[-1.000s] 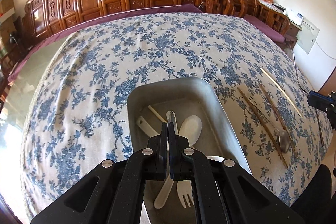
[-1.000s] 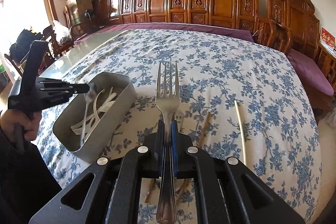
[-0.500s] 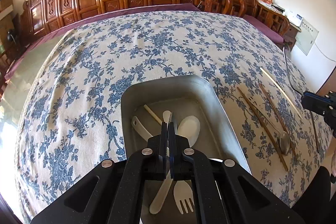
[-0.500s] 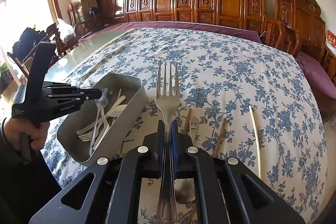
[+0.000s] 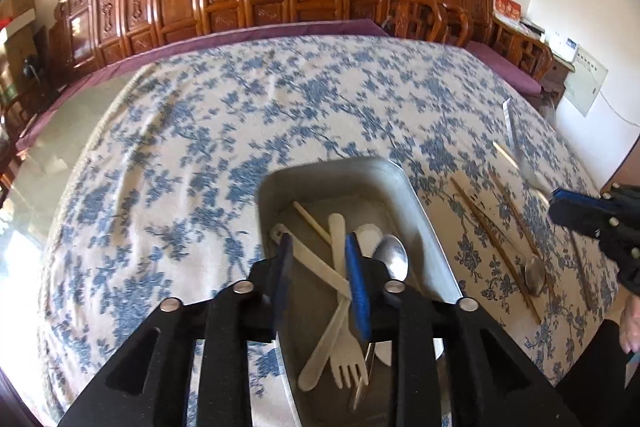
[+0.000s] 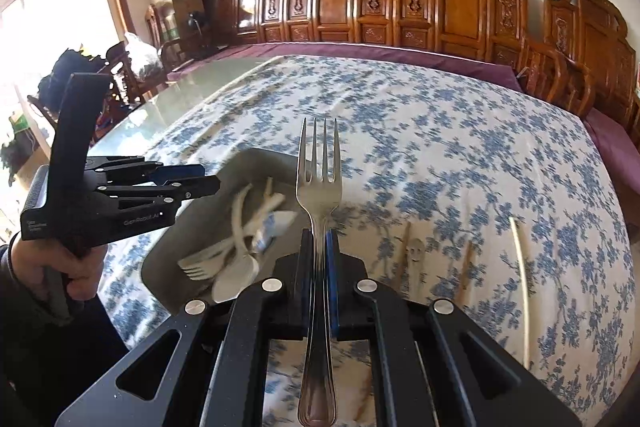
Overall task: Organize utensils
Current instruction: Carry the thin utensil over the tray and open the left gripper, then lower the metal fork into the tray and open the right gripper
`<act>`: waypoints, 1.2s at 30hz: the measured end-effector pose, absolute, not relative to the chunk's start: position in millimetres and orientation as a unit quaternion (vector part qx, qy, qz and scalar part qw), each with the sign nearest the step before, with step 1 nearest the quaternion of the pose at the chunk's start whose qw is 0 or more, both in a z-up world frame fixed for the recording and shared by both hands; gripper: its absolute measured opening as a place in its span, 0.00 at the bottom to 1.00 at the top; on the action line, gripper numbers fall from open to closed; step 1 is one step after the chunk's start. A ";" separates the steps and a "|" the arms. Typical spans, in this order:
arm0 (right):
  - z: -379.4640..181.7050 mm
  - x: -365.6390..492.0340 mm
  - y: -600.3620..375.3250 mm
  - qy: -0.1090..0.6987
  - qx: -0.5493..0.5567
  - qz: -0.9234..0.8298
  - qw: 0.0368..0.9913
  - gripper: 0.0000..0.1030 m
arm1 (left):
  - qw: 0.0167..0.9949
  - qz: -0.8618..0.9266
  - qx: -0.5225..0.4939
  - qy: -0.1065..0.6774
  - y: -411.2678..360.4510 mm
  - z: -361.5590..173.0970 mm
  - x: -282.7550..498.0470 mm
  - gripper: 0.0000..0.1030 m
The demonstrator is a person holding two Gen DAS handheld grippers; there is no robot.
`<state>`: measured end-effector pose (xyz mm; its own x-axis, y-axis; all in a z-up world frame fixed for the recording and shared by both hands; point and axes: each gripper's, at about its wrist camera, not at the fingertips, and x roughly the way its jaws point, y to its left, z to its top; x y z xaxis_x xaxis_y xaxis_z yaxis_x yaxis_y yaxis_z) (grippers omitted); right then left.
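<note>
Left gripper [image 5: 320, 267] over the tray [image 5: 424, 227], jaws opening, empty; right gripper [image 6: 318, 259] clamps the fork [image 6: 319, 187] (deposit next).

Glossy metal fork [image 6: 319, 183], matt metal tray [image 5: 416, 203] — printed cloth tablecloth [image 5: 200, 155].
</note>
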<state>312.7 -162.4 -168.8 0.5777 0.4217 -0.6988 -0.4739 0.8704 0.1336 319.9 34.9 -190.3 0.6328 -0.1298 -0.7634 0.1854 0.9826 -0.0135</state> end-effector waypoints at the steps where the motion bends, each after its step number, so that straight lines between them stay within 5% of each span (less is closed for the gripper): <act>1: -167.9 313.3 -158.1 0.384 -0.033 0.255 0.887 0.08 | 0.905 -0.084 0.030 0.416 39.3 -186.1 317.7 0.28; 36: -231.2 343.3 -44.3 0.459 -0.001 0.278 0.843 0.10 | 0.921 -0.028 -0.005 0.389 102.1 -160.3 315.8 0.33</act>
